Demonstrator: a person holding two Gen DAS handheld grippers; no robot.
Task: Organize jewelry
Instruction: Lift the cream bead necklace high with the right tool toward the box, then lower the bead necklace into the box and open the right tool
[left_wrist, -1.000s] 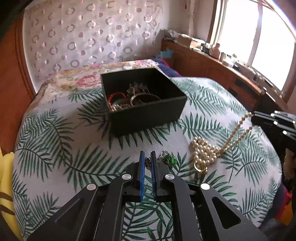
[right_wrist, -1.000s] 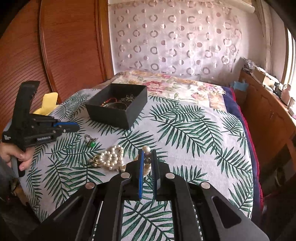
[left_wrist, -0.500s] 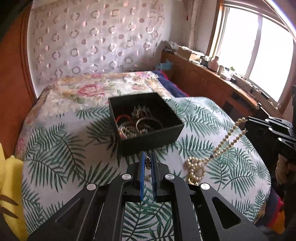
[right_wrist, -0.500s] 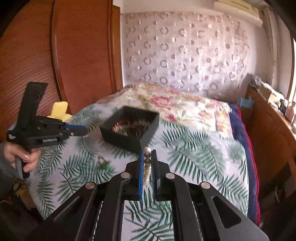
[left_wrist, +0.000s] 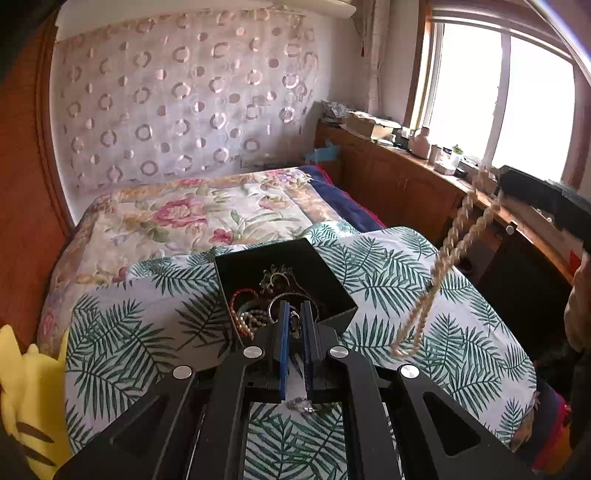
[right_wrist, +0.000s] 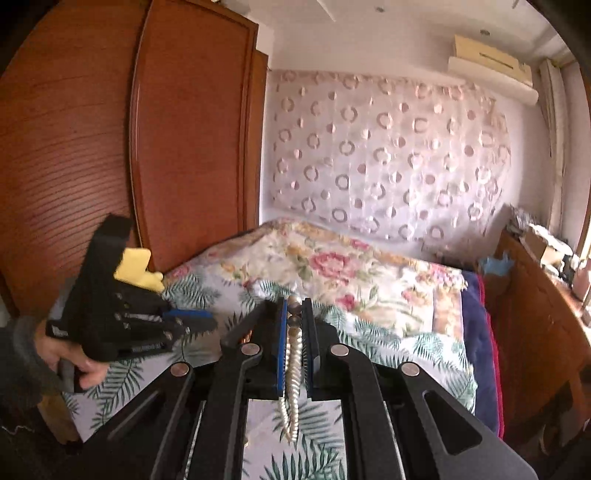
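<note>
A black open box (left_wrist: 334, 301) with several bracelets and chains stands on the palm-leaf cloth (left_wrist: 129, 332). My left gripper (left_wrist: 294, 326) is shut on a small earring (left_wrist: 294, 329), whose dangling part (left_wrist: 308, 405) hangs below, raised just in front of the box. My right gripper (right_wrist: 294, 317) is shut on a pearl necklace (right_wrist: 291, 354), which hangs free in the air; in the left wrist view the necklace (left_wrist: 443, 258) swings at the right, above the cloth. The left gripper (right_wrist: 192, 321) shows at the left of the right wrist view.
A floral bedspread (left_wrist: 192, 210) lies behind the box. A yellow plush toy (left_wrist: 22, 387) sits at the left edge. A wooden wardrobe (right_wrist: 110, 147) stands at the left; a cluttered wooden cabinet (left_wrist: 406, 173) runs under the window at the right.
Both grippers have risen from the cloth. The earring has come up in the left gripper towards the box. The pearl necklace has been lifted fully off the cloth and swings.
</note>
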